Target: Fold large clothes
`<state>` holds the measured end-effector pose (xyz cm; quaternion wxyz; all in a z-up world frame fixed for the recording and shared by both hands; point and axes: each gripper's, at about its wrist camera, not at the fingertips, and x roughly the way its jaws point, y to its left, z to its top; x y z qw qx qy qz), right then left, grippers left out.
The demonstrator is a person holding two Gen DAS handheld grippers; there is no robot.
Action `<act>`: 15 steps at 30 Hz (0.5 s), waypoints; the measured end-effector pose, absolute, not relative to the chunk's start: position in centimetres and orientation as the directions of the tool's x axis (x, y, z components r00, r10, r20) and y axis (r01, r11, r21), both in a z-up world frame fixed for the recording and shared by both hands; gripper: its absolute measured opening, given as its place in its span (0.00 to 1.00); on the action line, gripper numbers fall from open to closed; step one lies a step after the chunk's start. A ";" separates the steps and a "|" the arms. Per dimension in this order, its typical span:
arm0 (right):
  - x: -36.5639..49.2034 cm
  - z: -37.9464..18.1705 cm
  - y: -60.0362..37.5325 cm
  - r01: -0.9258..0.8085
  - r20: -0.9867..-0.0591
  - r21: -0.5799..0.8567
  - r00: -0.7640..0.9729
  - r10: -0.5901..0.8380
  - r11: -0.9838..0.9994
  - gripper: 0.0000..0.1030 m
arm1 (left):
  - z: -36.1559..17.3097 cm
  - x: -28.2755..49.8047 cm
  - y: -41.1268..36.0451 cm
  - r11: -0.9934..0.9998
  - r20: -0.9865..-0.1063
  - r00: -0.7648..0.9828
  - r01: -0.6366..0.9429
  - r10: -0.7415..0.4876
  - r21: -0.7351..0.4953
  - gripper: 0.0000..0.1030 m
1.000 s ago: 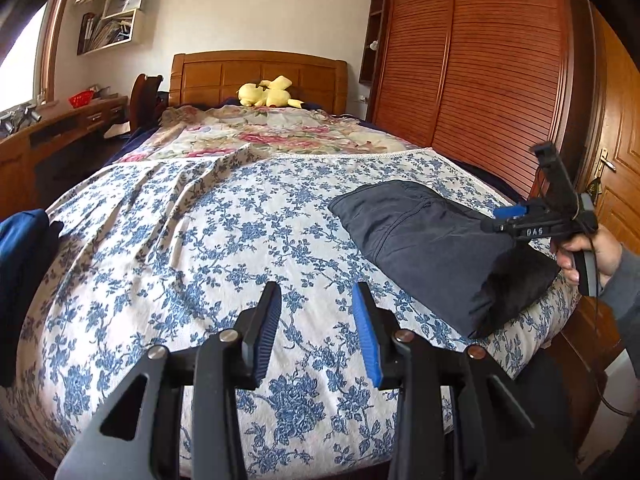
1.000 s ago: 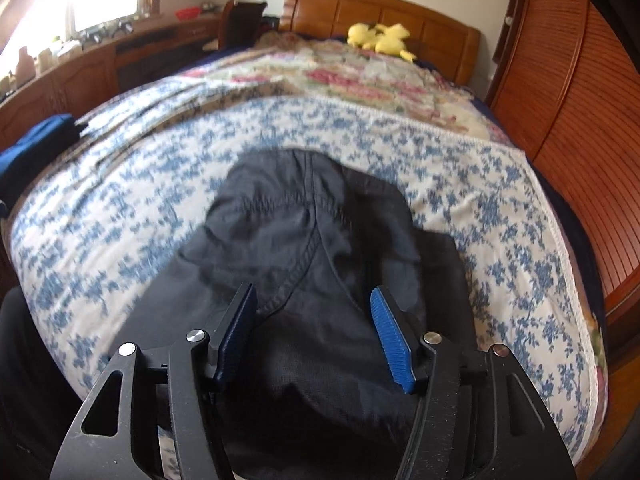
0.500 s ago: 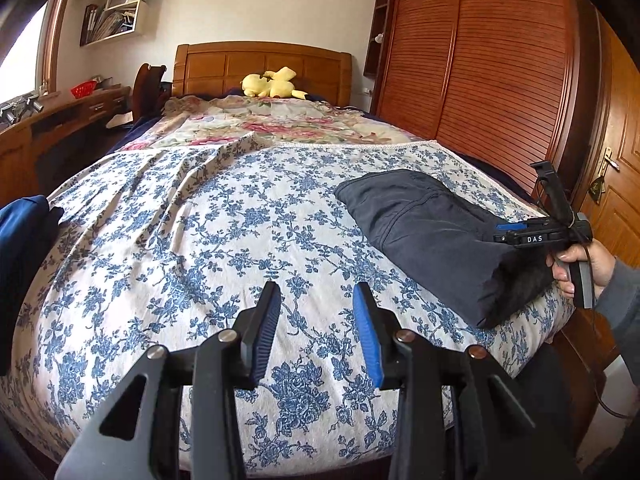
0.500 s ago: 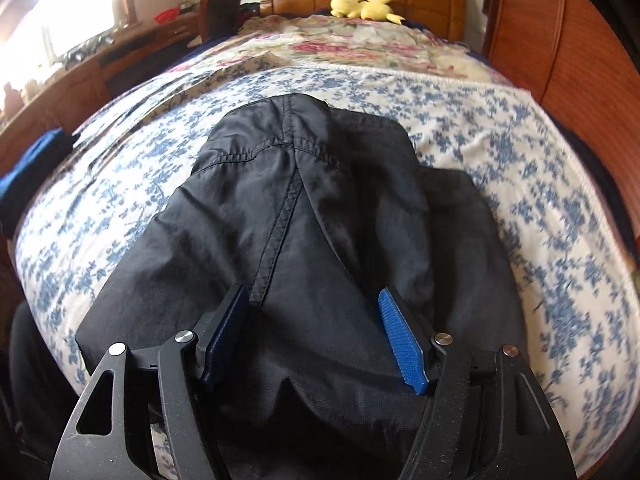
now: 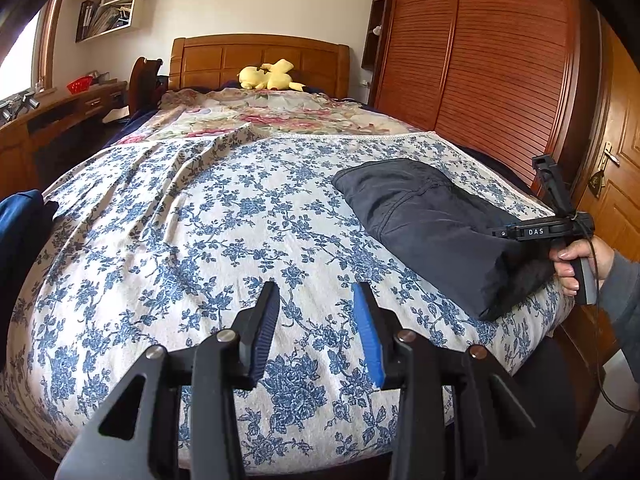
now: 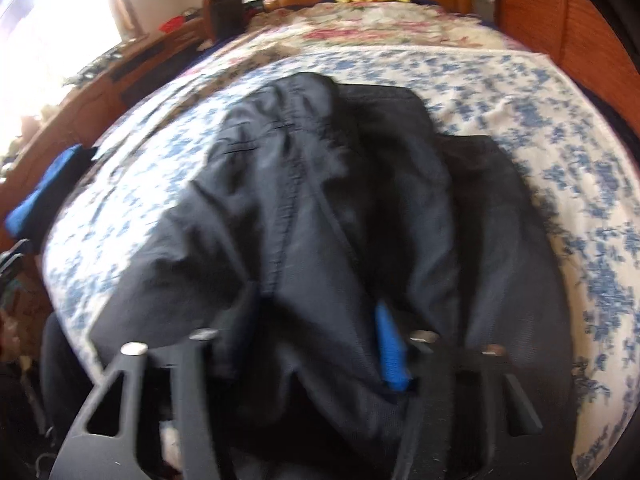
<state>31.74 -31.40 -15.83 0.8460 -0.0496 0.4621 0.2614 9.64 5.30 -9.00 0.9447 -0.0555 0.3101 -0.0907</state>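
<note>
Right gripper [image 6: 316, 320] is closing on a bunched fold of the dark garment [image 6: 320, 208] lying at the near right corner of the floral bedspread [image 5: 200, 240], while left gripper [image 5: 316, 332] hangs partly open, empty, above the spread.

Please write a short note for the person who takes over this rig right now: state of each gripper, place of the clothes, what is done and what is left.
Left gripper: open, empty, above the flowered bedspread.
Right gripper: jaws closing on a bunched ridge of the dark garment at its near end; fabric is between them.
Garment: lies already folded lengthwise along the right side of the bed, near end at the bed's edge.
Blue cloth: at the left edge of the bed, untouched.
Left to do: probably lift the gripped end and fold it toward the headboard, then smooth it.
</note>
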 end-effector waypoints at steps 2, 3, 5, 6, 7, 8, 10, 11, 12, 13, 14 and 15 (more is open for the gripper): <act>31.1 -15.3 -31.1 -0.515 -0.807 0.126 0.444 0.389 0.848 0.09 | -9.0 9.6 5.2 0.977 -0.575 0.791 0.141 -0.209 -0.162 0.36; 30.7 -15.1 -31.1 -0.523 -0.804 0.122 0.446 0.393 0.844 0.06 | -8.9 9.6 5.1 0.977 -0.575 0.791 0.142 -0.210 -0.161 0.36; 29.8 -14.3 -31.2 -0.534 -0.790 0.101 0.469 0.394 0.840 0.05 | -8.9 9.6 5.0 0.976 -0.574 0.791 0.145 -0.212 -0.160 0.36; 29.0 -13.4 -31.2 -0.542 -0.774 0.083 0.493 0.397 0.836 0.04 | -8.8 9.6 4.9 0.976 -0.573 0.791 0.147 -0.214 -0.160 0.36; 28.3 -12.6 -31.3 -0.546 -0.756 0.060 0.522 0.396 0.835 0.03 | -8.8 9.5 4.9 0.976 -0.573 0.791 0.149 -0.214 -0.160 0.36; 27.6 -11.5 -31.4 -0.545 -0.732 0.042 0.553 0.398 0.837 0.03 | -8.8 9.6 4.9 0.976 -0.573 0.791 0.150 -0.215 -0.159 0.36; 26.5 -9.1 -32.3 -0.538 -0.684 0.028 0.604 0.409 0.842 0.02 | -8.8 9.7 4.7 0.975 -0.573 0.790 0.153 -0.218 -0.159 0.37; 26.1 -8.0 -32.8 -0.538 -0.665 0.023 0.621 0.415 0.843 0.02 | -8.7 9.7 4.5 0.975 -0.572 0.790 0.156 -0.220 -0.159 0.37; 25.7 -7.2 -33.1 -0.534 -0.651 0.012 0.638 0.412 0.846 0.02 | -8.7 9.8 4.4 0.974 -0.571 0.790 0.160 -0.223 -0.159 0.37; 25.3 -6.4 -33.4 -0.527 -0.643 -0.003 0.652 0.402 0.850 0.02 | -8.6 9.8 4.2 0.973 -0.571 0.789 0.166 -0.227 -0.158 0.37; 25.0 -5.7 -33.8 -0.519 -0.635 -0.026 0.669 0.387 0.854 0.02 | -8.6 9.8 4.0 0.973 -0.571 0.788 0.170 -0.229 -0.156 0.37; 24.6 -5.2 -34.5 -0.511 -0.629 -0.048 0.683 0.371 0.859 0.02 | -8.6 9.8 3.7 0.972 -0.571 0.787 0.174 -0.232 -0.155 0.37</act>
